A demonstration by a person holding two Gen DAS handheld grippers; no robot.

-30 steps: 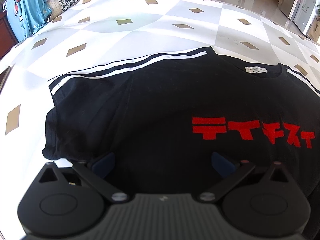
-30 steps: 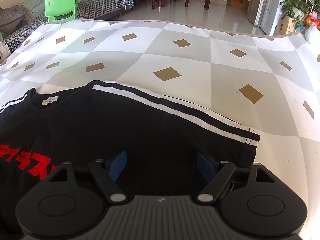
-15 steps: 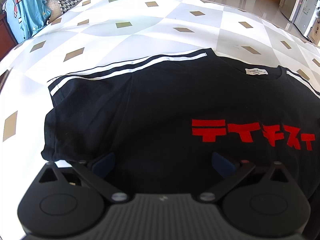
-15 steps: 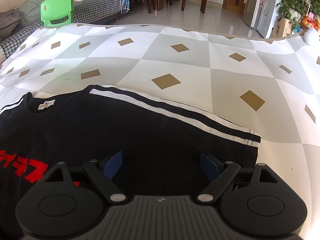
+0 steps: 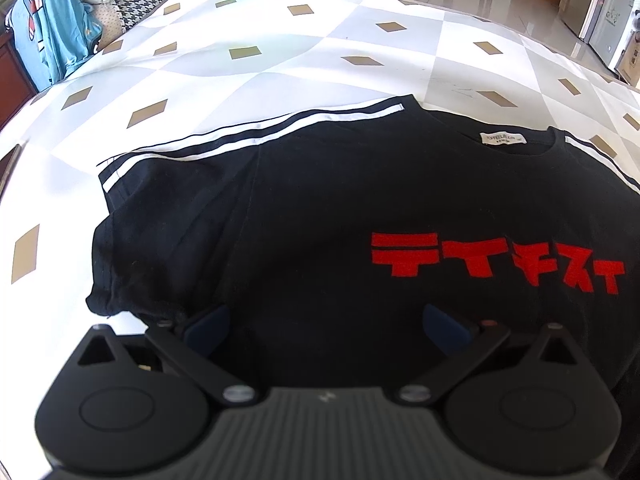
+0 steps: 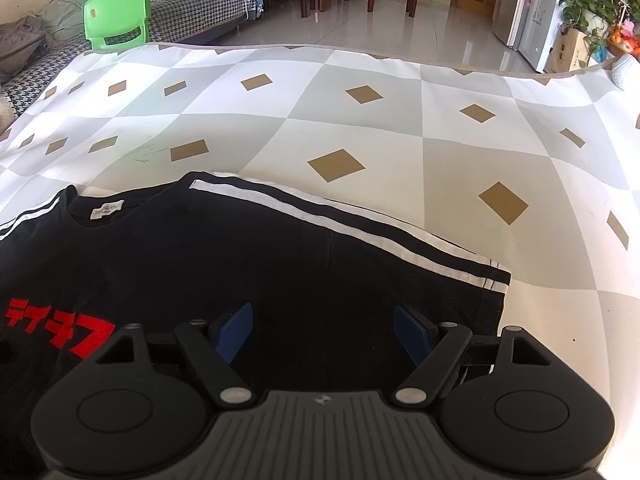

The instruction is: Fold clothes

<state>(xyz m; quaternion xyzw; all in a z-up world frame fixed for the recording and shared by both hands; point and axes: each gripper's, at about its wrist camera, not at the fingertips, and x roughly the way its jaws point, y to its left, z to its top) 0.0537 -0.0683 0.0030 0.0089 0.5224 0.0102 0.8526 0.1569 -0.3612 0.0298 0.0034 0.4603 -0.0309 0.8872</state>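
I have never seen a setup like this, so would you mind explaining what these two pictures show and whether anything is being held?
A person holds a two-finger gripper in each hand; a camera on each looks forward along its fingers. One picture comes from the left gripper, the other from the right gripper. Both hang open over a black T-shirt with red lettering, spread flat on a cloth with a diamond pattern. Nothing is held. Behind stands a green chair.

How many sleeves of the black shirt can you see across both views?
2: one sleeve lies flat at the shirt's left, the other sleeve at its right. None seem hidden.
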